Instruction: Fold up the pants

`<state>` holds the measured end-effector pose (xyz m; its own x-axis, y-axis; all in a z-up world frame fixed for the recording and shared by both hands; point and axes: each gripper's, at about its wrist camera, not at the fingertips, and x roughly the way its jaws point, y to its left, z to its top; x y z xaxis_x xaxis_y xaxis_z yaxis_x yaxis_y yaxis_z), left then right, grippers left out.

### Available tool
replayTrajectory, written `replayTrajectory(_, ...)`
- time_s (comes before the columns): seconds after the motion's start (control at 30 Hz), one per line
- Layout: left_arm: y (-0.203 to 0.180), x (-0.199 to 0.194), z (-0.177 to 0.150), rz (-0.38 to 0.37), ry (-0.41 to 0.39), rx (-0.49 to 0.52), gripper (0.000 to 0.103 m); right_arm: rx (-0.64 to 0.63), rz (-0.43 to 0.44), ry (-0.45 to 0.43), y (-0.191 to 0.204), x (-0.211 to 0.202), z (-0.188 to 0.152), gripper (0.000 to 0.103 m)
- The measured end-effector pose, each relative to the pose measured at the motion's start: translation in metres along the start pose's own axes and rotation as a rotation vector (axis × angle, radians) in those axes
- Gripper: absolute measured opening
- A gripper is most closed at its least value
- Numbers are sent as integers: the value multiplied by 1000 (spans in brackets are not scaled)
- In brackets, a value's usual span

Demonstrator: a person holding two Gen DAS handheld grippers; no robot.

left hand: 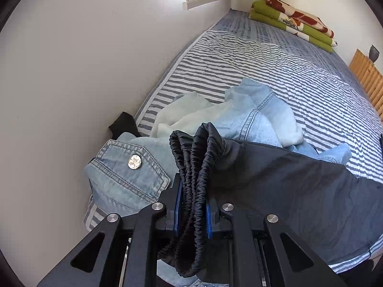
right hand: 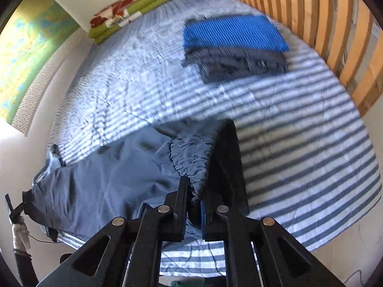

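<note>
A: Where are the dark navy pants with the gathered elastic waistband [left hand: 275,179]?

B: On the blue-and-white striped bed cover [left hand: 275,67], stretched between the two claws. The left claw [left hand: 192,205] is clenched on the bunched waistband, several folds of elastic pinched between its blue pads. The cloth runs away from it to the right, over a heap of pale blue denim clothing [left hand: 134,177].

A: And the right claw [right hand: 194,205]?

B: Clamped on a gathered edge of the same pants [right hand: 115,184]; the ruched cloth sits between its fingers and the fabric spreads to its left. That view is blurred, so I cannot tell which part of the pants it is.

A: What else lies on the bed cover?

B: Beyond the right claw, near the slatted wooden bed rail [right hand: 335,31], a stack of folded clothes with a bright blue ribbed piece on top [right hand: 234,47]. At the far end of the bed cover, against the wall, a folded green, red and white blanket [left hand: 292,21]. A denim pocket flap with a silver flower button [left hand: 134,161] lies just left of the left claw.
</note>
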<state>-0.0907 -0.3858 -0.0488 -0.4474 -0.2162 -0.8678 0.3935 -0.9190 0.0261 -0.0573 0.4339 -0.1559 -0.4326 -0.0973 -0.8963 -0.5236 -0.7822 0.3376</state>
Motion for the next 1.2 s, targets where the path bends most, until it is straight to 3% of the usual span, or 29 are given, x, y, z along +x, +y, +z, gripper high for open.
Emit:
replayTrajectory(0.07, 5, -2, 3, 1, 6, -14, 16, 65, -98, 68, -24, 28, -10, 17)
replayTrajectory(0.17, 9, -9, 6, 7, -1, -6, 16, 129, -132, 28, -44, 29, -22, 26)
replayTrajectory(0.3, 15, -15, 11, 4, -11, -21, 16, -40, -287, -141, -6, -14, -36, 28)
replayTrajectory(0.37, 16, -16, 11, 0, -11, -19, 16, -133, -323, -195, 20, -30, -40, 29)
replayTrajectory(0.43, 16, -13, 11, 5, -5, -14, 16, -245, -256, -199, 53, -33, -55, 29)
replayTrajectory(0.53, 20, -11, 10, -5, 1, -34, 16, -439, -124, -105, 109, -5, -83, 30)
replayTrajectory(0.67, 24, -13, 10, -16, 0, -48, 16, -680, -163, -10, 163, 49, -119, 32)
replayTrajectory(0.83, 29, -11, 11, -24, 5, -52, 16, -822, -184, 39, 180, 72, -138, 38)
replayTrajectory(0.9, 32, -10, 12, -24, 6, -62, 16, -870, -168, 31, 183, 68, -142, 50)
replayTrajectory(1.0, 33, -9, 13, -20, 8, -68, 16, -924, -123, 51, 190, 67, -145, 51)
replayTrajectory(1.2, 31, -6, 14, -6, 10, -53, 16, -1063, -162, 96, 206, 86, -154, 51)
